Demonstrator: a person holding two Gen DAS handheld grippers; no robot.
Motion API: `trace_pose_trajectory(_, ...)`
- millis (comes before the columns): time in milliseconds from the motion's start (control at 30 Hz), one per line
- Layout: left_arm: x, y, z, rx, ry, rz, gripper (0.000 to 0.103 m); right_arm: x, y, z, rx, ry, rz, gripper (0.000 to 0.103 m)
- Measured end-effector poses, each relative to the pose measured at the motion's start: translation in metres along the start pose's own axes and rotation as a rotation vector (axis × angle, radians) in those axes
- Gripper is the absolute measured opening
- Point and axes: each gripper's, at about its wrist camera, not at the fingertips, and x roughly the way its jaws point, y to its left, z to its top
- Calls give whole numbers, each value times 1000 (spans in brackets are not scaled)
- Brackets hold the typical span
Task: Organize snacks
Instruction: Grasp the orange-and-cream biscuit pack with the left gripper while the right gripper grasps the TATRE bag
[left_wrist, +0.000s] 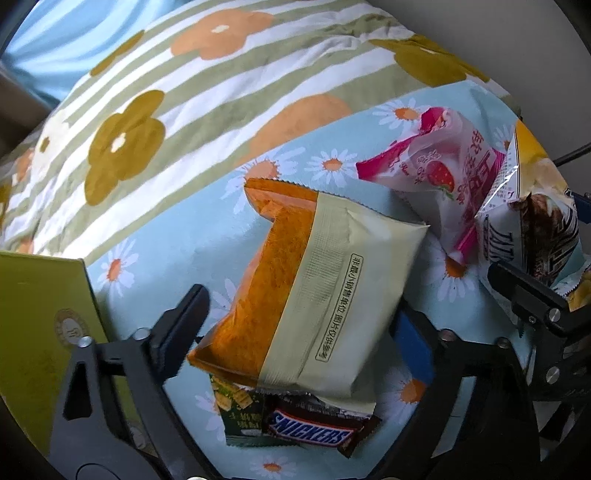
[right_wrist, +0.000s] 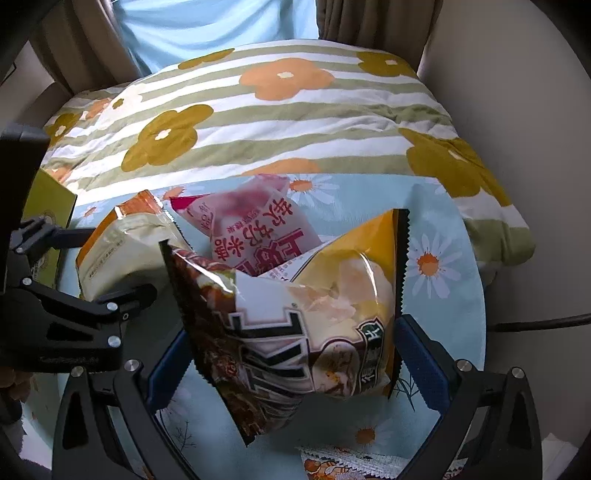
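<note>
My left gripper (left_wrist: 299, 314) is shut on an orange-and-cream snack packet (left_wrist: 306, 291) and holds it above a Snickers bar (left_wrist: 314, 435) and a green packet (left_wrist: 240, 413). My right gripper (right_wrist: 288, 343) is shut on a yellow-and-brown snack bag (right_wrist: 295, 321), with blue pads against both its sides. A pink strawberry packet (left_wrist: 439, 177) lies behind; it also shows in the right wrist view (right_wrist: 251, 229). The orange-and-cream packet shows at the left of the right wrist view (right_wrist: 122, 240).
A light-blue daisy cloth (left_wrist: 177, 229) covers the surface. A striped flowered pillow (right_wrist: 280, 110) lies behind. A green box (left_wrist: 40, 325) stands at the left. Another printed wrapper (right_wrist: 351, 465) lies at the near edge. A dark cable (right_wrist: 539, 325) runs at the right.
</note>
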Motion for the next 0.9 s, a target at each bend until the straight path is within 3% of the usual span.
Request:
trace_pose_trajectory(267,1,0,-2,-2,-9,-56,70,9,-3,2,13,12,6,103)
trace_pose_trajectory(633,-12,3,-5,-22,-32,-60,63,16,-7,4,21,16,28,101)
trace_pose_trajectory(800,-23,5,-7,-37,-48,-53,63,12,-9,2,23,-5,47,83)
trace_pose_trajectory(900,-32,4,-9,-48,-65,-50,63,5,-12,-2,33,-21,58,77)
